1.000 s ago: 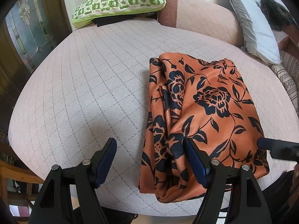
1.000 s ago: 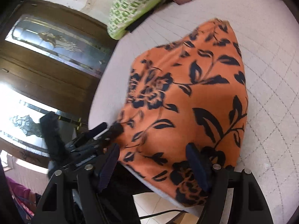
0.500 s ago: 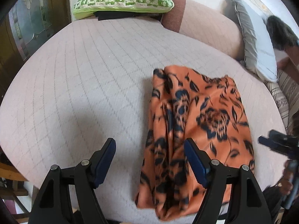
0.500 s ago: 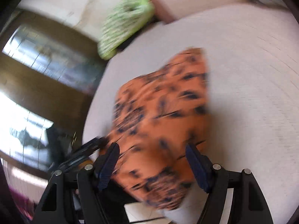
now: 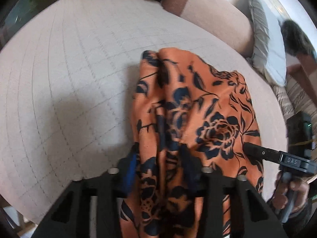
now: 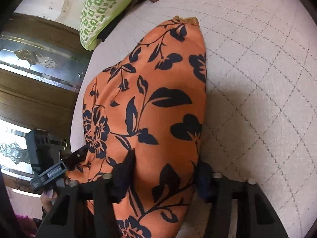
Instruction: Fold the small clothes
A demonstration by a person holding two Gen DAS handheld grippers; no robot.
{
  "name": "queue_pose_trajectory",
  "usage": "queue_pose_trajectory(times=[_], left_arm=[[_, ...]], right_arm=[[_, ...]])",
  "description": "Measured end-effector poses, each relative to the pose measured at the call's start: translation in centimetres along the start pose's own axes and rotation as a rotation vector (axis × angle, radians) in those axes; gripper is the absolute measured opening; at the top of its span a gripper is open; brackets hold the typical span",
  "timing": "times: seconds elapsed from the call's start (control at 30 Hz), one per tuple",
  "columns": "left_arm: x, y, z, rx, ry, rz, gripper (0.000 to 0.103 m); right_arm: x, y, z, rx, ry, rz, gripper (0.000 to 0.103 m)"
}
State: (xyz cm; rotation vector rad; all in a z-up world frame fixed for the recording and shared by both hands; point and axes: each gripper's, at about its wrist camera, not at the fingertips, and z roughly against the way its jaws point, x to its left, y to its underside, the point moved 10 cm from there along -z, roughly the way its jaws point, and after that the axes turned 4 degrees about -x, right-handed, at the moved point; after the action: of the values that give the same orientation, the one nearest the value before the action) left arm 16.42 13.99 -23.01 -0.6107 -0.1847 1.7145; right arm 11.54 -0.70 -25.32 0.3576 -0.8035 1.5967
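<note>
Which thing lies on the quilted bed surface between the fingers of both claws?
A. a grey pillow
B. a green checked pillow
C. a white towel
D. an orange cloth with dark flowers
D: the orange cloth with dark flowers lies on the quilted bed surface, and its near edge sits between the fingers of the closing left claw and the closing right claw.

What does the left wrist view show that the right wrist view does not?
Only the left wrist view: a grey pillow at the far right, and the right hand-held gripper coming in from the right. Only the right wrist view: a wooden door with patterned glass. Both: the orange cloth on the quilted cushion, and the green pillow.
</note>
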Motion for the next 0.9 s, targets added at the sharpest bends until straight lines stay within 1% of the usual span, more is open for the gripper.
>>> queue_pose_trajectory(times=[0.03,0.1,0.13,0.27,0.3,0.37,0.5,0.57,0.63,0.67,0.7,0.77,0.8,0.83,0.87,0.9], left_arm=[[-0.3,0.0,0.1,-0.007,-0.019,-0.018,0.034],[-0.8,-0.1,0.5,-0.022,-0.058,-0.061,0.029],[-0.9,-0.2,0.7,-0.029,-0.065,-0.069,0.028],[-2.4,-0.6,1.9,-0.070,-0.079,-0.110,0.025],[-3.2,-1.0,2.4,-0.089,-0.061,-0.115,0.024],[-4.8,-1.9,3.3,-0.126,-0.037,-0.125,0.024],[-7.3,-3.1,4.6,-0.178,0.014,-0.160,0.024],[-8.2,-3.5,4.3,-0.190,0.037,-0.180,0.024],[-7.8,-3.3,3.6,-0.183,0.036,-0.191,0.025],[-7.6,-3.1,2.8,-0.165,0.035,-0.192,0.025],[-7.4,-2.7,1.7,-0.143,0.033,-0.190,0.026],[-7.4,-1.9,-1.3,-0.079,-0.006,-0.198,0.029],[-6.8,-0.8,-3.6,-0.012,-0.051,-0.192,0.034],[-6.5,-0.5,-4.5,0.001,-0.070,-0.191,0.039],[-6.4,-0.6,-4.6,-0.026,-0.063,-0.186,0.048],[-6.0,-0.8,-4.0,-0.048,-0.076,-0.189,0.055]], right_arm=[[0.6,-0.1,0.4,-0.014,0.018,0.028,0.041],[2.0,-0.1,0.8,-0.037,0.062,0.100,0.037],[2.7,-0.1,1.1,-0.051,0.074,0.123,0.036],[5.0,-0.5,3.6,-0.104,0.051,0.174,0.035],[5.7,-0.4,4.2,-0.113,0.046,0.192,0.035],[6.7,-1.2,6.2,-0.151,0.063,0.241,0.035],[6.5,-3.5,10.3,-0.209,0.087,0.274,0.035],[5.2,-5.2,12.5,-0.245,0.104,0.263,0.035],[2.9,-7.1,14.5,-0.269,0.119,0.247,0.035],[2.0,-7.9,14.7,-0.273,0.123,0.237,0.035],[0.7,-8.5,14.8,-0.260,0.114,0.222,0.035],[-2.5,-9.4,14.5,-0.251,0.125,0.157,0.039],[-4.4,-9.4,13.7,-0.235,0.137,0.119,0.042],[-6.7,-8.9,12.0,-0.179,0.148,0.072,0.047],[-8.6,-8.2,10.8,-0.134,0.188,0.043,0.050],[-10.4,-7.6,9.8,-0.102,0.257,0.024,0.061]])
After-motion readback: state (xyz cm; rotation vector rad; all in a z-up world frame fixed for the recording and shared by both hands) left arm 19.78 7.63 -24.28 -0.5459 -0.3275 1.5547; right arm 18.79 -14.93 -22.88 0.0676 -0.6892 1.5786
